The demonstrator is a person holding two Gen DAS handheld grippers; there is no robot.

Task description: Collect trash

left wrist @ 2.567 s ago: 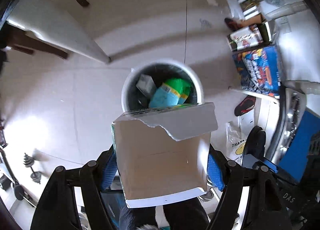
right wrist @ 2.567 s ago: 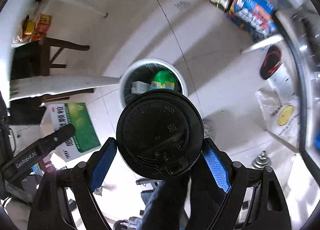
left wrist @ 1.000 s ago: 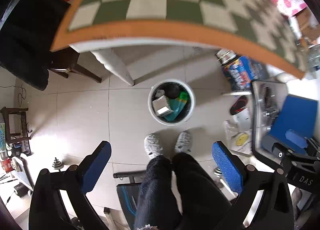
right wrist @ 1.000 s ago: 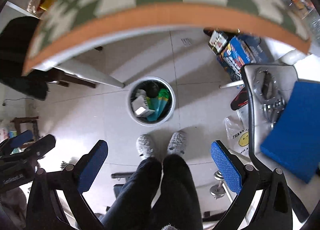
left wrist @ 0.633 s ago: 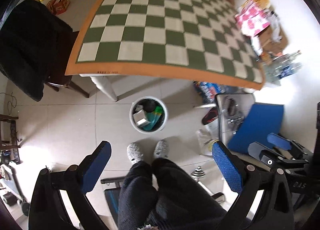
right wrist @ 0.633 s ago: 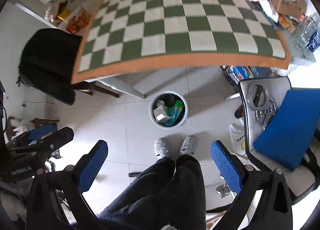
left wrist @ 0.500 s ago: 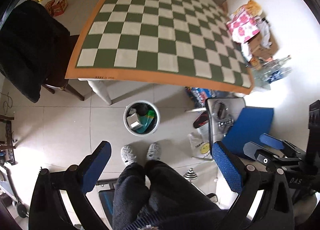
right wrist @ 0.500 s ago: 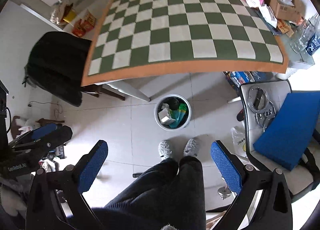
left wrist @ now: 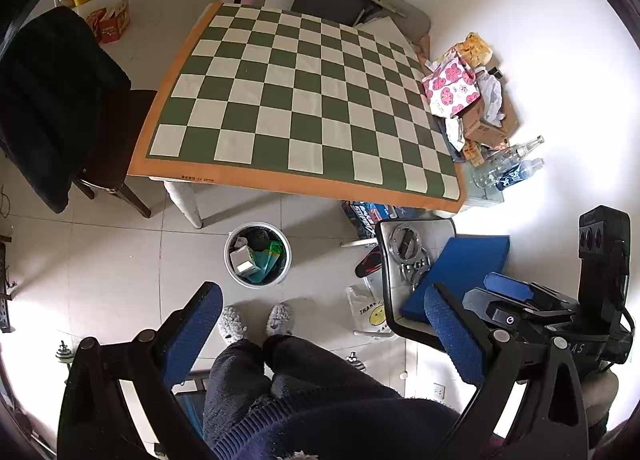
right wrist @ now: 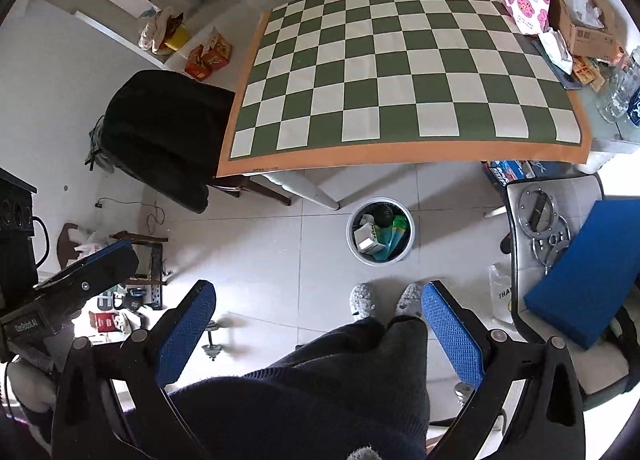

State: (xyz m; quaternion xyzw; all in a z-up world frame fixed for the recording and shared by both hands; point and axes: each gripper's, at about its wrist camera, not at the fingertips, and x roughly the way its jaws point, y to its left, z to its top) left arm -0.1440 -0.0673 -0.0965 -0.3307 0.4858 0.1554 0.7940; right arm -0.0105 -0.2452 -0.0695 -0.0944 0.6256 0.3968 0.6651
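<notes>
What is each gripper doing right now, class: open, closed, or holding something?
Left gripper: jaws open, holding nothing.
Right gripper: jaws open, holding nothing.

Lived-in home room — checkered table (left wrist: 304,100), chair (left wrist: 52,100), slippers (left wrist: 234,322), dumbbell (right wrist: 212,340).

The carton and lidded cup have left both tongs, left (left wrist: 322,330) and right (right wrist: 318,326), now empty and gaping, raised high above the trash bin (left wrist: 257,254) and checkered bench (left wrist: 304,100).
</notes>
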